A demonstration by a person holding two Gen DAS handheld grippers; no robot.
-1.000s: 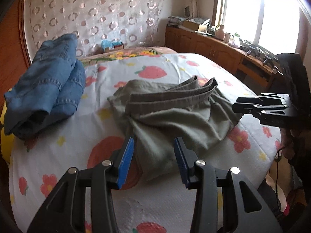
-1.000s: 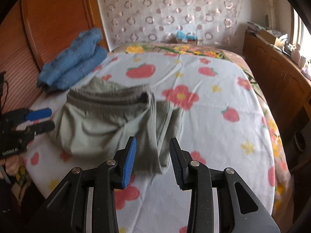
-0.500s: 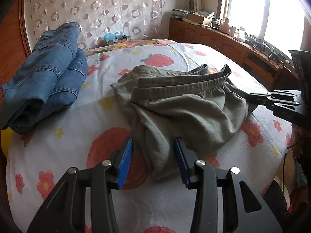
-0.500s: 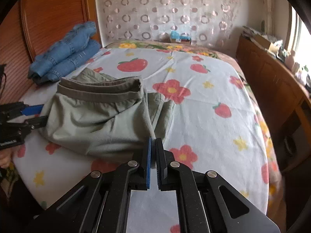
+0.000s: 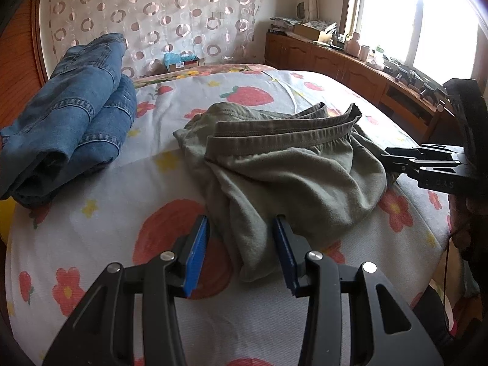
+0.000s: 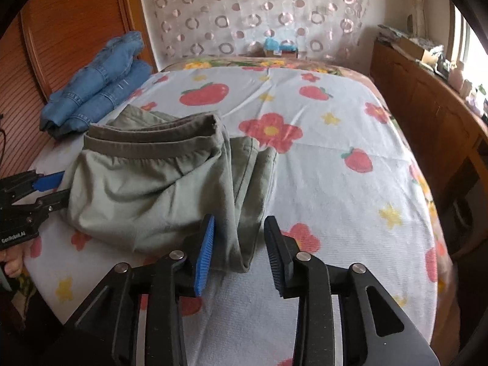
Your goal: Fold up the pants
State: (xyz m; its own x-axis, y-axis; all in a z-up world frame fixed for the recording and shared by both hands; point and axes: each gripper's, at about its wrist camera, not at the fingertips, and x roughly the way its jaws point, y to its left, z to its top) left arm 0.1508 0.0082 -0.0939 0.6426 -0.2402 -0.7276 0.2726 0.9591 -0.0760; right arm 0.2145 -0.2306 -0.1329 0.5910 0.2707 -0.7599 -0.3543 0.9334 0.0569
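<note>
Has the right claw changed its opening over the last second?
Yes. The right claw was open, shut half a second ago, and now stands open again around the green pants' near edge.

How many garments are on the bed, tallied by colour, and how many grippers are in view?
Olive-green pants: 1
Blue jeans: 1
Grippers: 2, left gripper and right gripper, both open
Total: 4
</note>
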